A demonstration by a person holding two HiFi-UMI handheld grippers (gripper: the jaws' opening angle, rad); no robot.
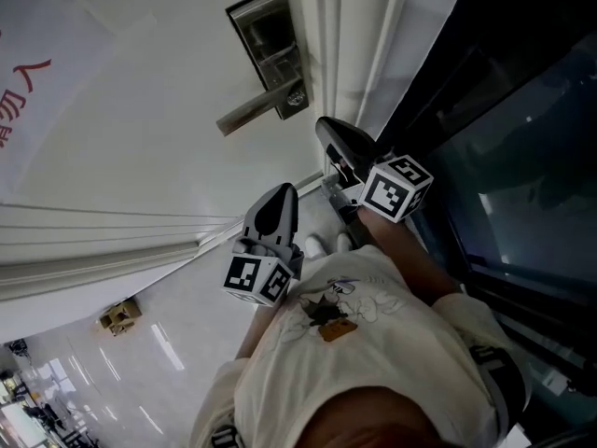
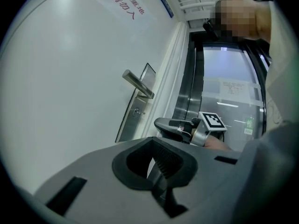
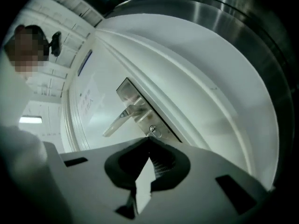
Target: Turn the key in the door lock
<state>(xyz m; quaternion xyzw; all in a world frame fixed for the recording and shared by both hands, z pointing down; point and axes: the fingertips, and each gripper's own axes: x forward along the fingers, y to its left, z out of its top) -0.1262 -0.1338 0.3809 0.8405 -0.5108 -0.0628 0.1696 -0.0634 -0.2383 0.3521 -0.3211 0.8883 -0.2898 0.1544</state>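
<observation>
The white door carries a steel lock plate point(image 1: 270, 49) with a lever handle point(image 1: 250, 112) and a round key cylinder point(image 1: 297, 97) below it. In the left gripper view a small stub, seemingly the key point(image 2: 137, 111), sticks out of the plate point(image 2: 133, 115). My right gripper point(image 1: 338, 146) is shut and empty, its tip a short way below the cylinder point(image 3: 154, 131). It points straight at the cylinder in the right gripper view, without touching. My left gripper point(image 1: 276, 211) is also shut and empty, lower and farther from the plate. The right gripper point(image 2: 170, 125) shows ahead of it.
A white door-frame moulding point(image 1: 347, 45) runs beside the lock, with a dark glass and metal panel point(image 1: 508, 157) to the right. A sign with red print point(image 1: 23, 91) hangs on the door's left. A small brown object point(image 1: 119, 315) lies on the shiny floor.
</observation>
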